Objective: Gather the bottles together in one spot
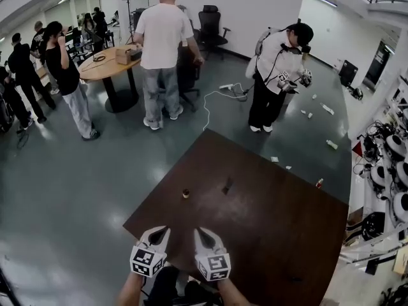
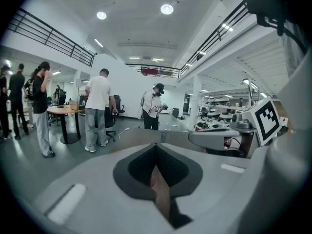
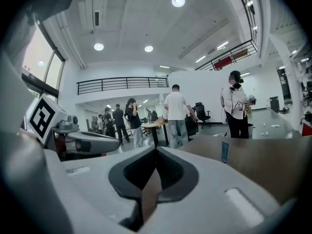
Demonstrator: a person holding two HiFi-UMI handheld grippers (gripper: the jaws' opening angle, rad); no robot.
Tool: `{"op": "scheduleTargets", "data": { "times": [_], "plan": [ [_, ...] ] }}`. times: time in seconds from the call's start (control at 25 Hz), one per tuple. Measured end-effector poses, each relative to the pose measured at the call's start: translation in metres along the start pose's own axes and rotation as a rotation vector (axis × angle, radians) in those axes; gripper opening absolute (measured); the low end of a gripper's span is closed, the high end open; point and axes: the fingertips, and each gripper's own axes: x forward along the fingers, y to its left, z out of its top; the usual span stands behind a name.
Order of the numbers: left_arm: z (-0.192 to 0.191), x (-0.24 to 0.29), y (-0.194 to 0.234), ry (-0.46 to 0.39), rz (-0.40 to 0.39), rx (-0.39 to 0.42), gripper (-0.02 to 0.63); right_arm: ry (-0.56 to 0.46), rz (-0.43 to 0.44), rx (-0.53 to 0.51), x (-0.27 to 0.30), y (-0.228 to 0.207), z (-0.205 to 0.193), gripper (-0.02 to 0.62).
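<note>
Three small bottles stand apart on the dark brown table (image 1: 268,234). A short one with a light cap (image 1: 185,194) is at mid-left, a dark slim one (image 1: 227,185) stands to its right, and a small red one (image 1: 319,183) is by the right edge. My left gripper (image 1: 162,230) and right gripper (image 1: 200,231) hover side by side over the near table corner, short of the bottles, both shut and empty. In the left gripper view the shut tip (image 2: 156,145) points toward a slim bottle (image 2: 163,136). The right gripper view has its shut tip (image 3: 156,149) left of that bluish bottle (image 3: 224,151).
A person in white (image 1: 277,75) stands beyond the table's far edge, and another (image 1: 160,50) stands by an office chair (image 1: 210,24). A round wooden table (image 1: 108,65) and more people are at far left. A white cable (image 1: 213,101) and small items (image 1: 328,110) lie on the floor. Equipment racks (image 1: 386,164) line the right.
</note>
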Motion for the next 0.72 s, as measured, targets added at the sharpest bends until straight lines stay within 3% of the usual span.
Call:
{"op": "scheduleTargets", "data": {
  "times": [0.28, 0.72],
  "plan": [
    [-0.008, 0.008, 0.042, 0.016, -0.02, -0.008, 0.002, 0.019, -0.036, -0.044, 0.043, 0.007, -0.014, 0.002],
    [-0.026, 0.062, 0.082, 0.075, -0.14, -0.004, 0.002, 0.086, -0.152, -0.044, 0.098, -0.02, -0.045, 0.002]
  ]
}}
